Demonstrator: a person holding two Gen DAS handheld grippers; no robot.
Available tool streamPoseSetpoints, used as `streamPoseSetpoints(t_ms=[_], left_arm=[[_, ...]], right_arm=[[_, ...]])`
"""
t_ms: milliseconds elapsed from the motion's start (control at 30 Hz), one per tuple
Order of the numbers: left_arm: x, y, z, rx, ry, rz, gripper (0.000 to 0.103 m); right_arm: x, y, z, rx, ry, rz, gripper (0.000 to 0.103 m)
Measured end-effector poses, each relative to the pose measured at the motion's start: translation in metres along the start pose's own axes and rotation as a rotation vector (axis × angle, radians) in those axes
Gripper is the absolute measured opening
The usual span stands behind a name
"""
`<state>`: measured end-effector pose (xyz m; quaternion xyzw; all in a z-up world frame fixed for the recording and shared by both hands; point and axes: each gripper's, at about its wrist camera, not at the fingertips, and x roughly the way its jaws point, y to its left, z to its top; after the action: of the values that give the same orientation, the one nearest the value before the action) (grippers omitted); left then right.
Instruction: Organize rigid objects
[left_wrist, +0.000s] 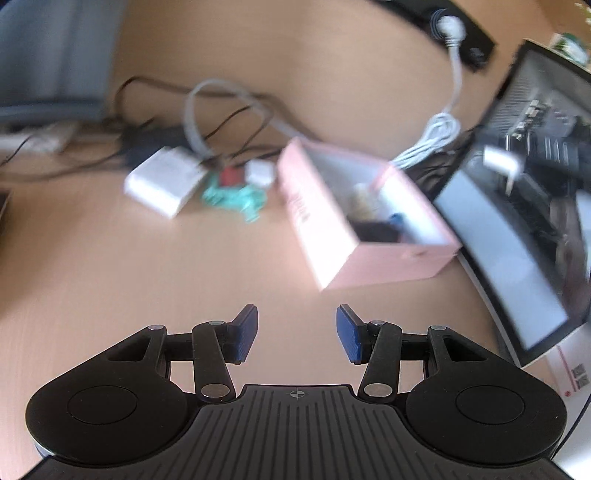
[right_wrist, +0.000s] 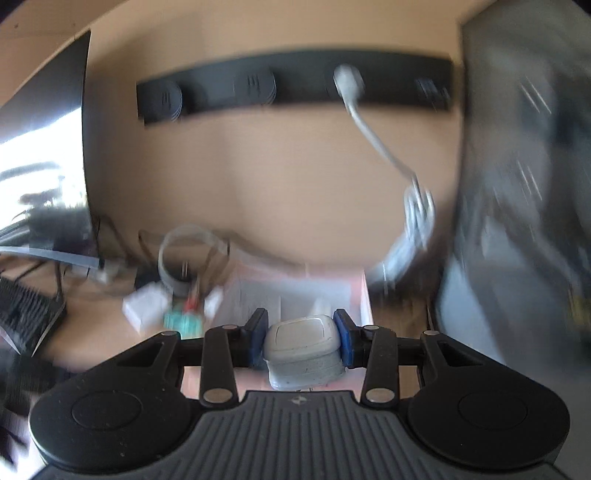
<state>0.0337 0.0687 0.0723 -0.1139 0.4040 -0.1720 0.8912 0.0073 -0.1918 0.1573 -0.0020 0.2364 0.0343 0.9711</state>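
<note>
Clamping a small grey lidded container (right_wrist: 302, 352) between its pads, the right gripper (right_wrist: 301, 341) hangs above the pink box (right_wrist: 364, 295); the left gripper (left_wrist: 297, 332) stands spread, empty.

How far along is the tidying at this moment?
Partly done: the pink box already holds a few items. In hand: the right tool grips a small grey container. Left: the white adapter and teal piece on the desk; left tool open, empty.
</note>
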Motion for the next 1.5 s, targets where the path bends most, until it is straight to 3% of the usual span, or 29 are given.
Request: streamPoseSetpoints(t_ms=[100,200,300,367,500,600,633,733,933,1133,1300,1433,1500], left_arm=[[-0.001,0.014,-0.008,-0.033,0.013,0.04,0.051],[-0.004,0.024,-0.011,-0.029,0.011,0.088,0.051],[-0.007,0.033,-0.009,-0.026,-0.008,0.134,0.051],[-0.01,0.039,-0.008,-0.04,-0.022,0.152,0.051],[-0.014,0.052,-0.01,-0.096,-0.036,0.142,0.051],[-0.016,0.058,-0.013,-0.126,-0.027,0.128,0.051],[-0.017,0.06,-0.014,-0.133,-0.025,0.122,0.051],[-0.021,0.063,-0.014,-0.143,-0.025,0.109,0.051],[-0.029,0.069,-0.016,-0.132,-0.005,0.098,0.051],[-0.043,0.083,-0.015,-0.141,-0.02,0.121,0.051],[-0.041,0.097,-0.012,-0.152,-0.021,0.141,0.051],[-0.034,0.104,-0.006,-0.149,-0.017,0.133,0.051],[-0.029,0.108,-0.005,-0.155,-0.014,0.127,0.051]], right_arm=[[0.032,0.003,0.033,-0.007,-0.012,0.002,0.039],[0.05,0.01,0.042,-0.023,0.01,-0.032,0.05],[0.052,0.015,0.031,0.008,0.049,-0.008,0.057],[0.053,0.019,0.02,0.038,0.072,0.012,0.07],[0.067,0.036,0.001,0.057,0.132,0.042,0.07],[0.085,0.06,0.001,0.017,0.227,0.119,0.07],[0.089,0.071,0.002,-0.01,0.236,0.128,0.066],[0.111,0.114,0.007,-0.156,0.256,0.147,0.032],[0.189,0.178,0.009,-0.245,0.343,0.125,0.031],[0.255,0.197,-0.003,-0.289,0.407,0.035,0.031],[0.261,0.207,-0.009,-0.331,0.378,0.028,0.028],[0.251,0.201,-0.011,-0.268,0.396,0.065,0.011],[0.239,0.195,-0.014,-0.229,0.408,0.107,0.009]])
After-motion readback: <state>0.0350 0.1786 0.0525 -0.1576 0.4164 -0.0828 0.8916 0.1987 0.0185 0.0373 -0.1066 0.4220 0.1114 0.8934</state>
